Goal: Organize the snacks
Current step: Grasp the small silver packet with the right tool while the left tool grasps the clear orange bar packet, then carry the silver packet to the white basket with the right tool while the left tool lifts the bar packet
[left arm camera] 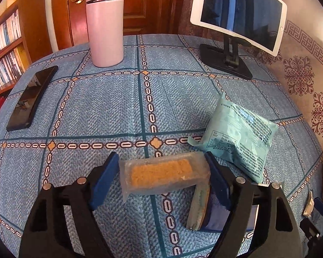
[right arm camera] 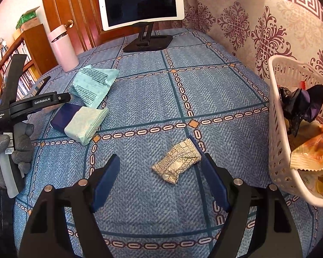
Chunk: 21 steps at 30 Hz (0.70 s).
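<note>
Left wrist view: we saw the clear-wrapped biscuit bar [left arm camera: 161,175] caught between the left gripper [left arm camera: 162,180] pads, over the blue checked tablecloth [left arm camera: 109,107], a teal packet [left arm camera: 236,133] just beside. Our right gripper [right arm camera: 160,180] stood released, a patterned sachet [right arm camera: 176,161] lying on the cloth near the white basket [right arm camera: 280,150].

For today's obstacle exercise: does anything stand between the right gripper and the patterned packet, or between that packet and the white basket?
Nothing visible. The patterned packet lies on bare tablecloth ahead of the open right gripper, by its right finger; only cloth separates it from the white basket.
</note>
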### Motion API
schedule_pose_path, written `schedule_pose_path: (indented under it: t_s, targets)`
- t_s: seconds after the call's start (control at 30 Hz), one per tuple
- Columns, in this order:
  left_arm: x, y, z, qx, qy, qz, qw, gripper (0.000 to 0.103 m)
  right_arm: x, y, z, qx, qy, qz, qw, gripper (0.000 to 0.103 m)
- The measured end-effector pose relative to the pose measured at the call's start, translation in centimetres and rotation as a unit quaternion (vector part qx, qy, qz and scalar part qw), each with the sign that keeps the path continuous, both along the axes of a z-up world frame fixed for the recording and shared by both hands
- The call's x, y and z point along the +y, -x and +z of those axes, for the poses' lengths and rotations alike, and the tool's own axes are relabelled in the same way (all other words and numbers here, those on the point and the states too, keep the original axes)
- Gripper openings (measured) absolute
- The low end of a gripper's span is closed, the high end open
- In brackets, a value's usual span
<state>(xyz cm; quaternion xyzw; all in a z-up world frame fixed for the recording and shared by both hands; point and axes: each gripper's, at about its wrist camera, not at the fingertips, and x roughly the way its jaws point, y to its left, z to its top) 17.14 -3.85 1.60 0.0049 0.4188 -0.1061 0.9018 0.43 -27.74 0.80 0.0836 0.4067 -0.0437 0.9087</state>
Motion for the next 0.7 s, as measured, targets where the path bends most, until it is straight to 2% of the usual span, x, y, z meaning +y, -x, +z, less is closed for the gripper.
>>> schedule_pose_path:
  t_s: [0.03,0.07,0.17,0.3,0.5,0.6,0.7]
  targets:
    - [0.1,0.2,0.1,-0.002,0.002,0.001,1.0,0.079,0.0,-0.1,0.0,0.001,0.0,0.0,1.0,0.075]
    - [0.2,0.3,0.1,-0.003,0.005,0.002,1.0,0.073,0.1,-0.1,0.0,0.003,0.0,-0.001,1.0,0.067]
    - [0.8,0.8,0.7,-0.01,0.011,0.009,0.9998,0.073,0.0,-0.5,-0.2,0.008,0.001,-0.011,1.0,0.057]
    - [1.9,1.0,1.9,-0.018,0.028,0.024,0.9992,0.073,0.1,-1.2,-0.1,0.011,0.008,-0.017,1.0,0.053]
    - [3.1,2.0,4.2,-0.047,0.047,0.033,0.9973,0.073,0.4,-1.5,-0.2,0.013,0.033,-0.018,0.999,0.032]
    - [3.4,2.5,5.3,-0.058,0.059,0.033,0.996,0.073,0.8,-1.2,-0.1,0.012,0.04,-0.013,0.999,0.026]
    - [3.5,3.0,6.4,-0.068,0.067,0.031,0.995,0.073,1.4,-0.8,0.3,0.006,0.042,-0.004,0.999,0.026]
